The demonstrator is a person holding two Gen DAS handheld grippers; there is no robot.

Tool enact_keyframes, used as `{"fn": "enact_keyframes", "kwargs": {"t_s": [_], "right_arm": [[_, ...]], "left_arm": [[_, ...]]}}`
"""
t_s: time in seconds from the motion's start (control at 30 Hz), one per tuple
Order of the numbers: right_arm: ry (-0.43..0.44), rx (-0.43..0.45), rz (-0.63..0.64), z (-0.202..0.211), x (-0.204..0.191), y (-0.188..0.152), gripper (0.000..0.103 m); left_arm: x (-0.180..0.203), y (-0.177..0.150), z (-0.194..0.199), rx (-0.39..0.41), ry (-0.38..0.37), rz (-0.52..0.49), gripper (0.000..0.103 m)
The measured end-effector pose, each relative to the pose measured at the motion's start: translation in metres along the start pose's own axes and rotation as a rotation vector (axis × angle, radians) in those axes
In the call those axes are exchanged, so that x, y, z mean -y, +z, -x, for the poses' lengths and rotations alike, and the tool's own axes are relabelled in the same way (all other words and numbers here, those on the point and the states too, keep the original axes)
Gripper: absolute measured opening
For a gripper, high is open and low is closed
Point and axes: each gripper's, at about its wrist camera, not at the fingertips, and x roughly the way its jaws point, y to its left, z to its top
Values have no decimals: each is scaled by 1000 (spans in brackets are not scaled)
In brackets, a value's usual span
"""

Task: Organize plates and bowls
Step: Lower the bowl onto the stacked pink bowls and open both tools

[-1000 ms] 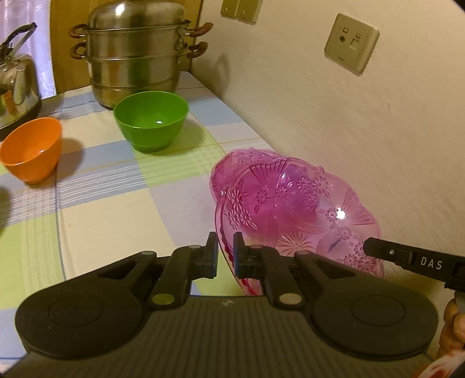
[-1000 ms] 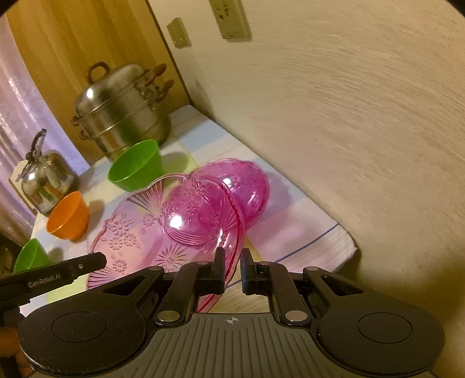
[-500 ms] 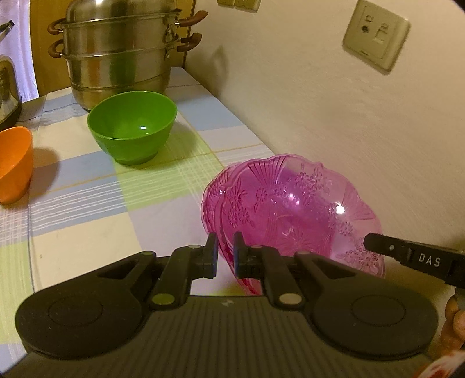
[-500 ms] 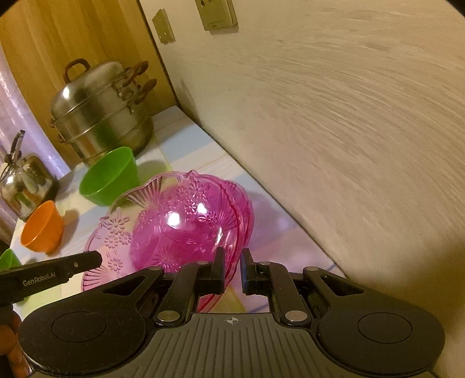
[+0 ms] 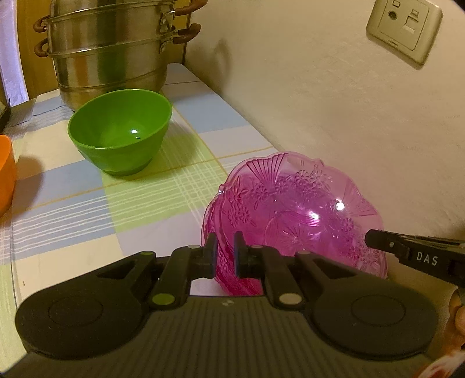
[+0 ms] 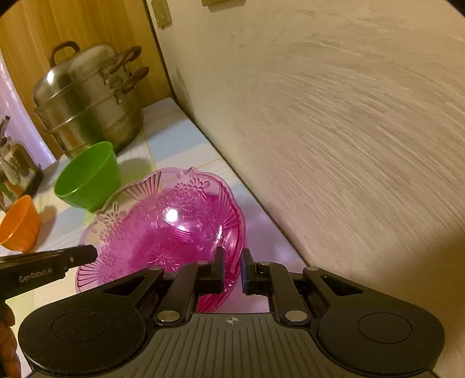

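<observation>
so, label by label, what my two wrist cameras show.
left gripper (image 5: 225, 256): my jaws are pinched on the near rim of the pink glass dish (image 5: 293, 215), on its left side.
right gripper (image 6: 232, 272): my jaws are pinched on the same dish's rim, on its right side; its tip shows in the left view as a black bar marked "das".
pink glass dish: see-through, scalloped, pressed with flowers and fans; tilted up toward the wall (image 5: 334, 101), between my two grippers. a second pink rim shows just under it; i cannot tell whether they touch.
green bowl (image 5: 120, 130): upright on the checked tablecloth (image 5: 87, 209), apart from the dish.
orange bowl (image 6: 20, 225): at the left edge, beyond the green one.
steel steamer pot (image 5: 107, 49): behind the green bowl.
kettle (image 6: 13, 162): far left, partly cut off.
wall socket (image 5: 404, 27): above the dish.
</observation>
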Motion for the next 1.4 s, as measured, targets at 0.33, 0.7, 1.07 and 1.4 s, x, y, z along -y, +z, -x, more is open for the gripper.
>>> {"fn": "enact_keyframes", "kwargs": {"t_s": [0.33, 0.7, 1.07, 1.4], "right_arm": [[-6, -23, 12, -15, -3, 4, 10], [-19, -36, 16, -21, -5, 7, 11], [24, -16, -11, -19, 0, 6, 51], [47, 34, -66, 19, 1, 3, 58]], "left_arm": [[-3, -2, -13, -14, 12, -4, 10], [-3, -1, -16, -16, 11, -2, 10], [-6, 1, -11, -2, 21, 12, 23], [-22, -10, 40, 57, 11, 96, 30]]}}
